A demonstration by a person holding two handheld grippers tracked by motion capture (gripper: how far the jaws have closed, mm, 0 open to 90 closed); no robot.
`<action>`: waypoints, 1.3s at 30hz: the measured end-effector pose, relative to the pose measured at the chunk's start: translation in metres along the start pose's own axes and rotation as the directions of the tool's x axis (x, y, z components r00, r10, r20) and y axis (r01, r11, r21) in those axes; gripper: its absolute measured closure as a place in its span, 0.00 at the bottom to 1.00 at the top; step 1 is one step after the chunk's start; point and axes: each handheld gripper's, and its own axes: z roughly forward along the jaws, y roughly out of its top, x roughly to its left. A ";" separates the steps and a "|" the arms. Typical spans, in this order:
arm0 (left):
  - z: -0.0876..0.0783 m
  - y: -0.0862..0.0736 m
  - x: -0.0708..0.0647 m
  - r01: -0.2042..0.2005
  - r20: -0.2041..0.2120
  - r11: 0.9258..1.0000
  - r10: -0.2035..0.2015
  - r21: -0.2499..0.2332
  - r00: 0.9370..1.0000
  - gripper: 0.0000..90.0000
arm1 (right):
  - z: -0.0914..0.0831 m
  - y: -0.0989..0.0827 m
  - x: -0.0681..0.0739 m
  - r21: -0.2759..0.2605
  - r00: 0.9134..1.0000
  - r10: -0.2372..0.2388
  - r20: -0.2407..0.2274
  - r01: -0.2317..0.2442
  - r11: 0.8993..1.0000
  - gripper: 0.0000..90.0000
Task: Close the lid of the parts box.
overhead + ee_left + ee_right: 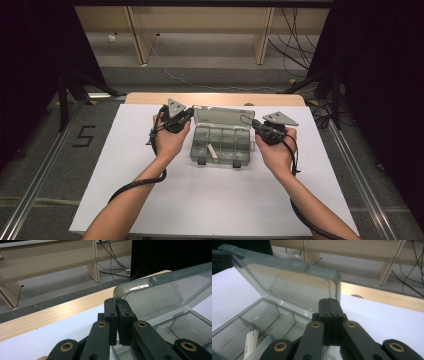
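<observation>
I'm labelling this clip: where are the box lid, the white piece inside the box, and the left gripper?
box lid (287,282), right gripper view, clear panel.
white piece (213,151), high view, its middle.
left gripper (117,315), left gripper view, between the jaws' tips.

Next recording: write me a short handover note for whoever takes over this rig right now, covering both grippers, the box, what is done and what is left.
Left gripper: jaws shut, at the left corner of the raised lid; whether it pinches the edge I cannot tell.
Right gripper: jaws shut, at the lid's right corner, against its edge.
Compartment box: mid-table on the white sheet, lid open and tilted back; a small white piece lies in one compartment.
Done: lid is up.
Left: probably either closing the lid or handling the white piece; which one is unclear.
</observation>
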 end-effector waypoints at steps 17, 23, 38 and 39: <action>-0.021 -0.014 -0.005 -0.105 0.054 0.992 0.102 0.066 0.993 0.94 | -0.018 -0.013 -0.030 0.005 0.998 0.059 0.004 -0.059 0.998 0.82; -0.027 -0.025 -0.008 -0.147 0.086 0.984 0.138 0.097 0.987 0.91 | -0.020 -0.011 -0.033 0.021 0.998 0.059 0.015 -0.060 0.998 0.71; -0.032 -0.038 -0.008 -0.284 0.170 0.941 0.254 0.186 0.952 0.82 | -0.018 -0.009 -0.032 0.012 0.999 0.045 -0.028 -0.045 0.999 0.59; -0.033 -0.040 -0.009 -0.286 0.173 0.939 0.255 0.189 0.951 0.80 | -0.018 -0.009 -0.032 0.013 0.999 0.038 -0.036 -0.037 0.999 0.58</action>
